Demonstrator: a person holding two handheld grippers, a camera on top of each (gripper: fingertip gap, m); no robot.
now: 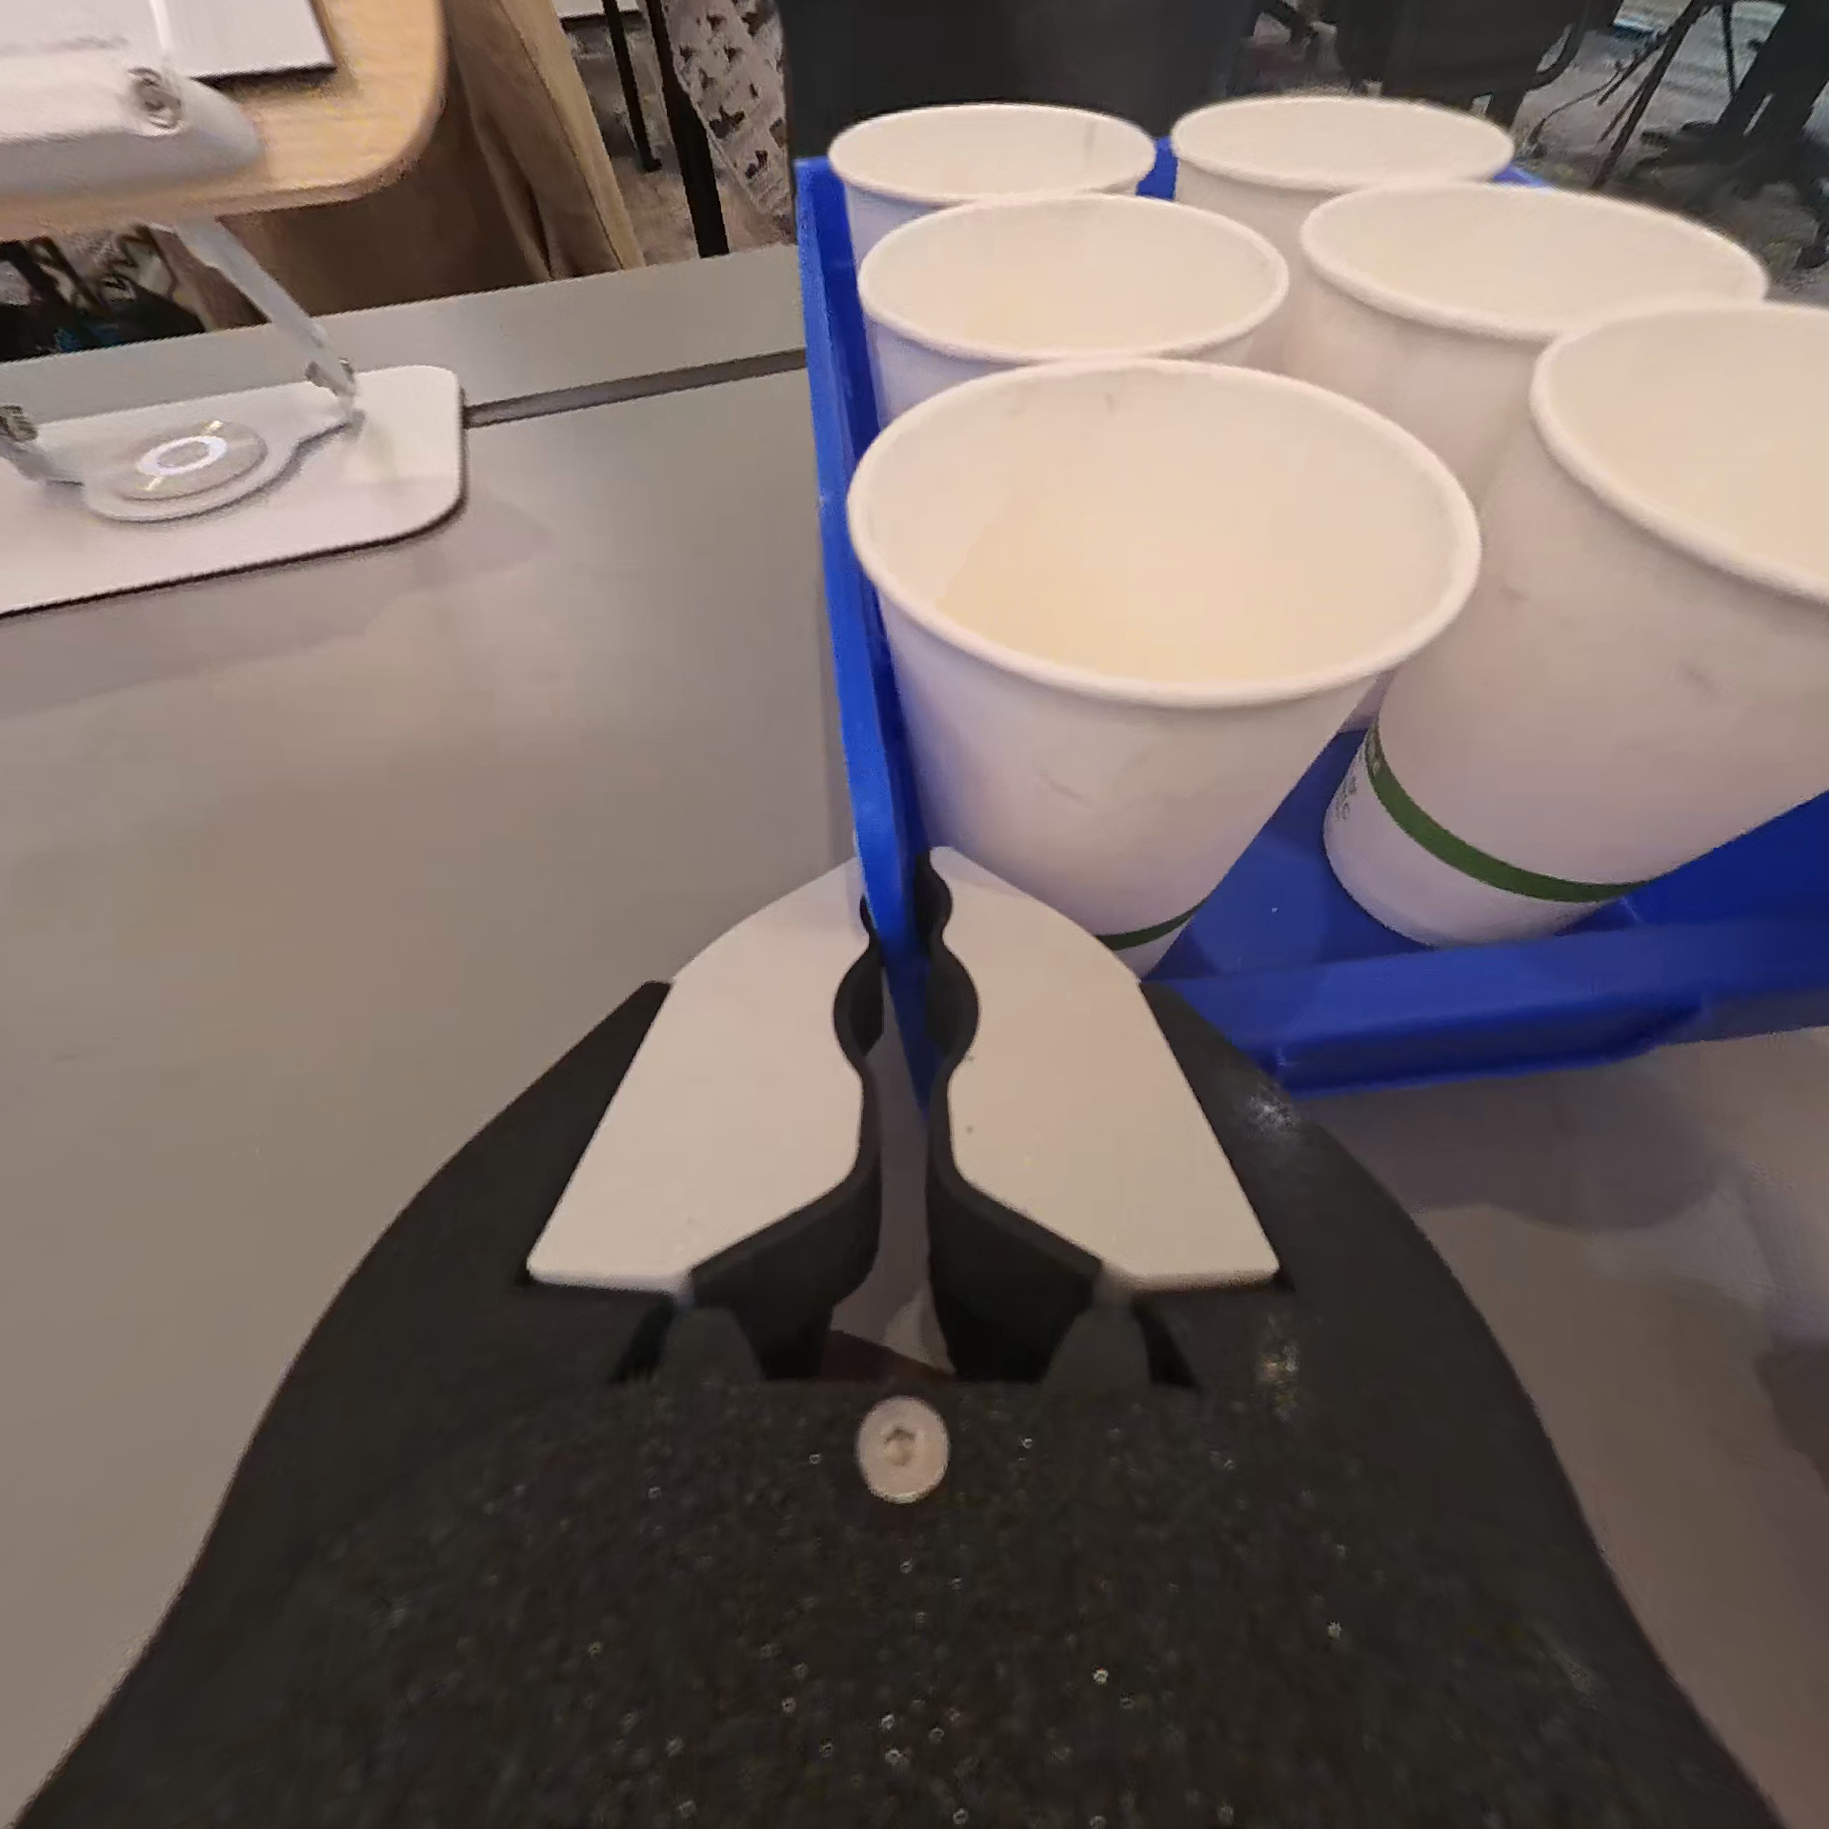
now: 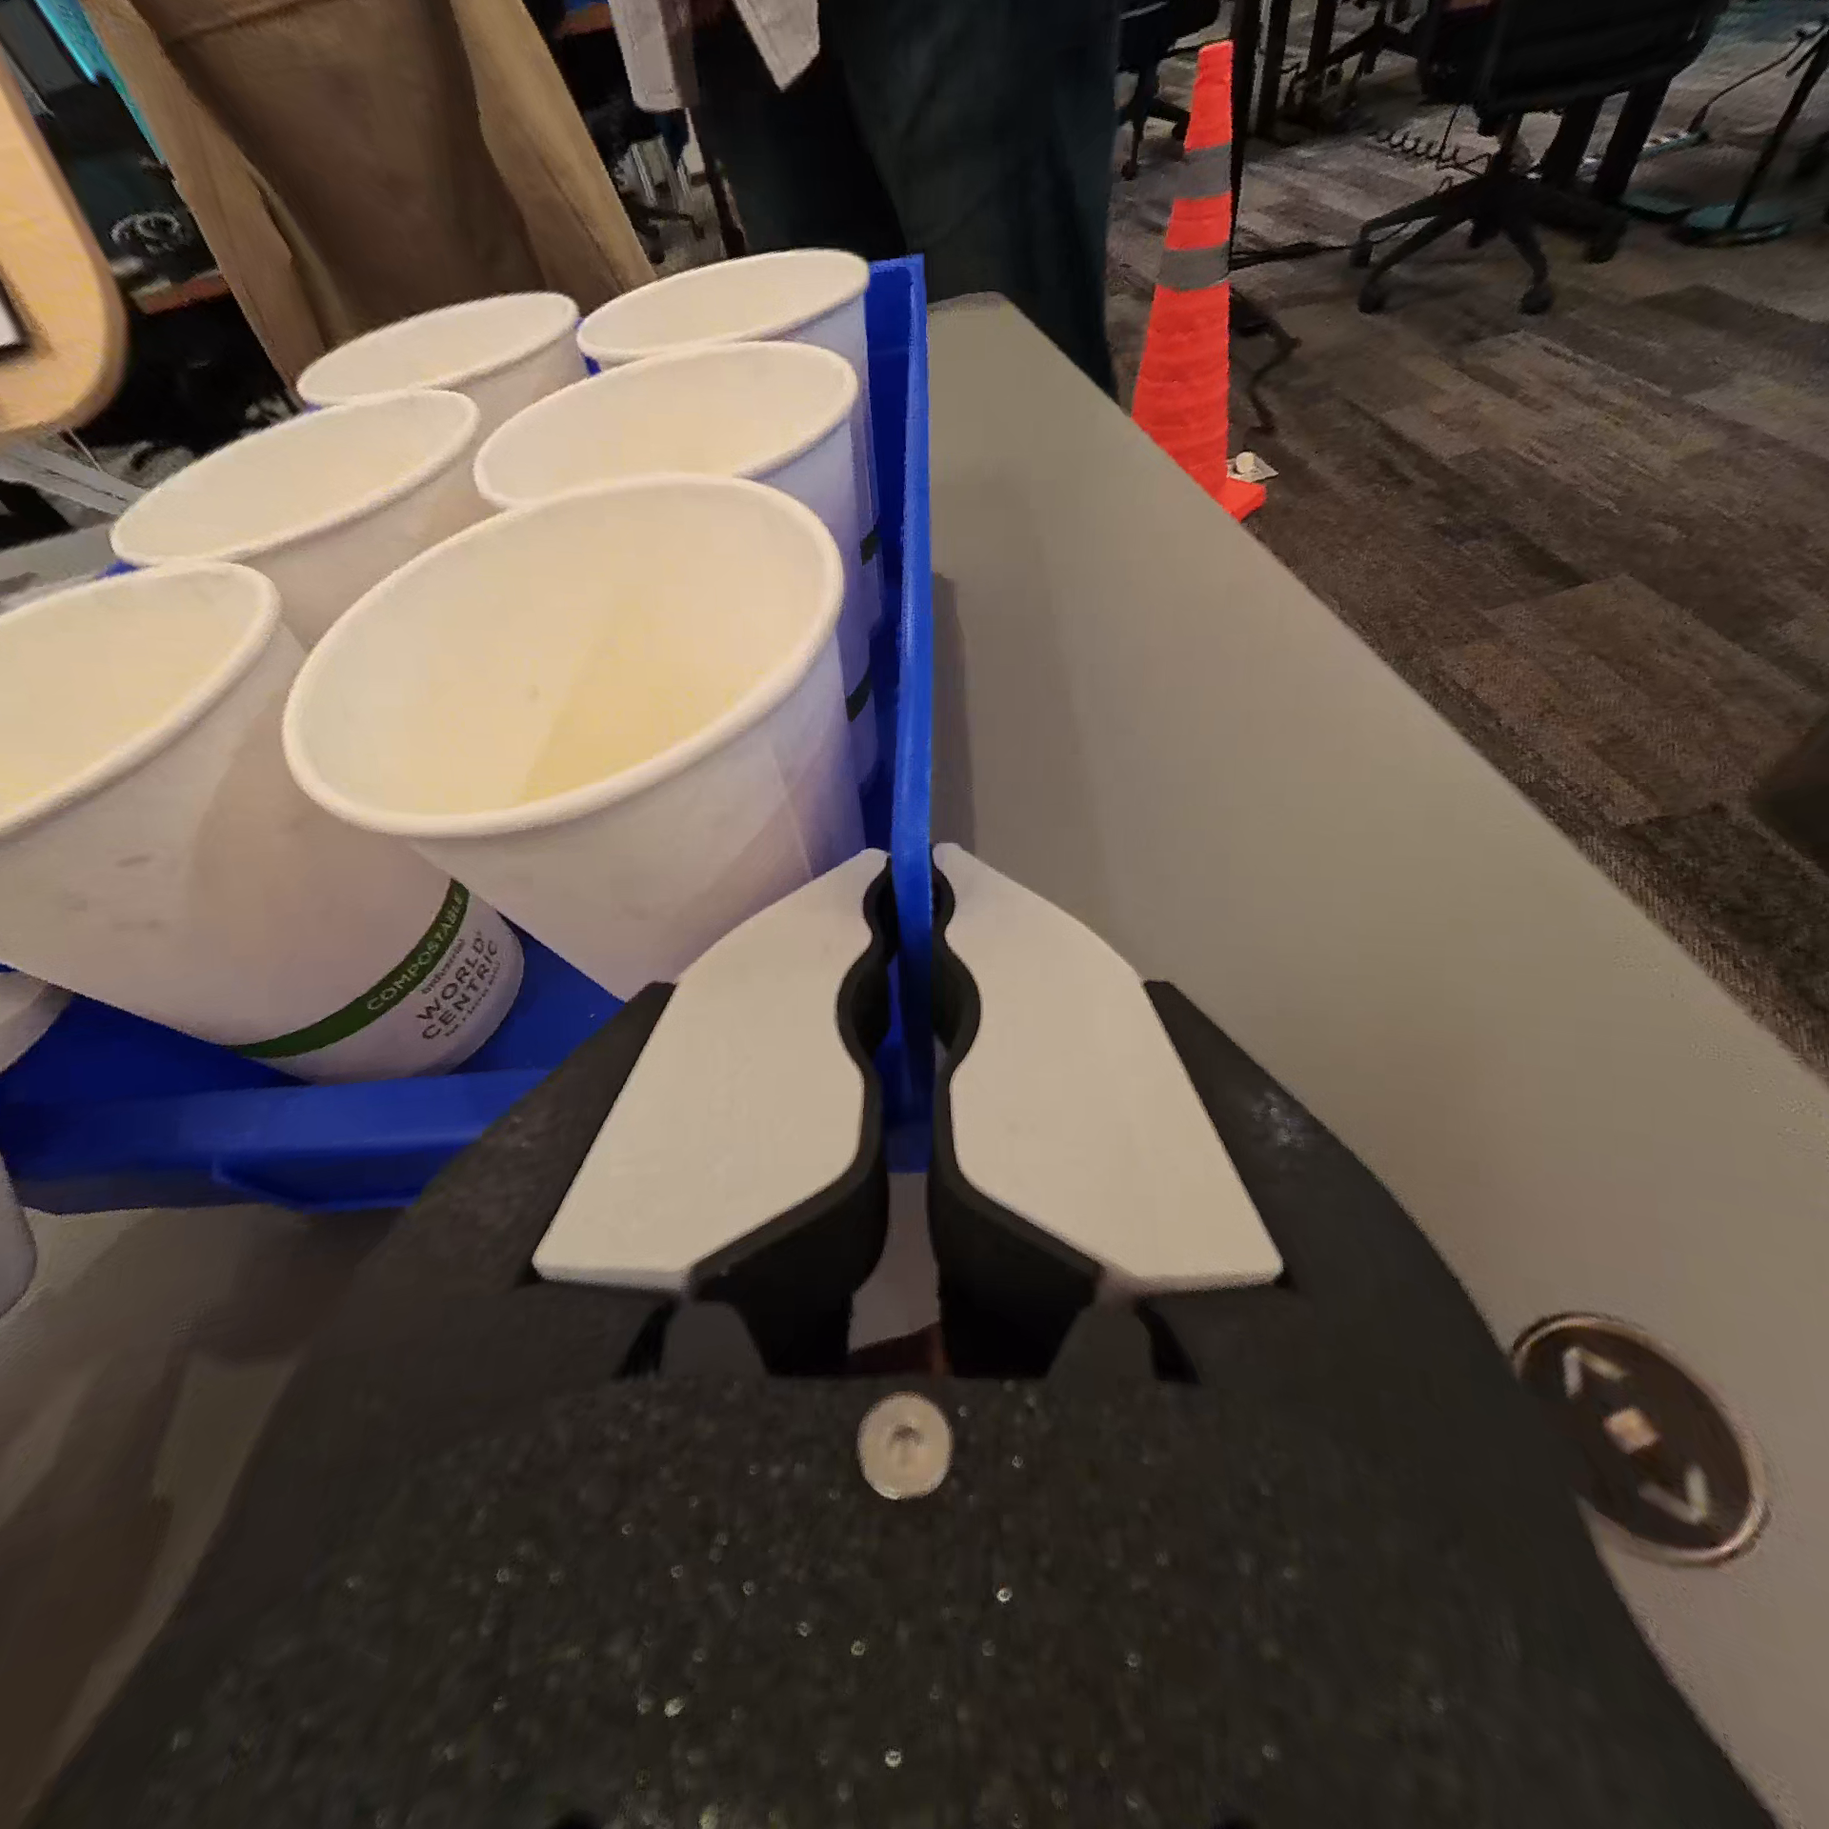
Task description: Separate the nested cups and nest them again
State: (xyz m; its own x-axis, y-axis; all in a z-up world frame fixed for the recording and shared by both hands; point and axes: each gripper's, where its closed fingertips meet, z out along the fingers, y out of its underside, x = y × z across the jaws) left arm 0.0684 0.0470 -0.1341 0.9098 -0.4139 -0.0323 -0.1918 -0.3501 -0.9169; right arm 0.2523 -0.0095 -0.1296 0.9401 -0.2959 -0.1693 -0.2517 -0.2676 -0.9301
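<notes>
A grey table [image 1: 396, 891] bore a white stand [image 1: 228, 475] on its far left. An orange cone [image 2: 1193, 297] stood on the carpet [image 2: 1544, 515] beyond the table's right edge, office chairs [image 2: 1485, 178] behind it. A round control [image 2: 1638, 1435] sat flush in the tabletop.

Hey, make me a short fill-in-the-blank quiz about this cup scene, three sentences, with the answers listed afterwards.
1. The white paper cups stand inside a tray coloured ____.
2. The number of cups in the tray is ____.
3. The left claw and the right claw are each shut on a side ____ of the tray.

Missing words: blue; six; wall
</notes>
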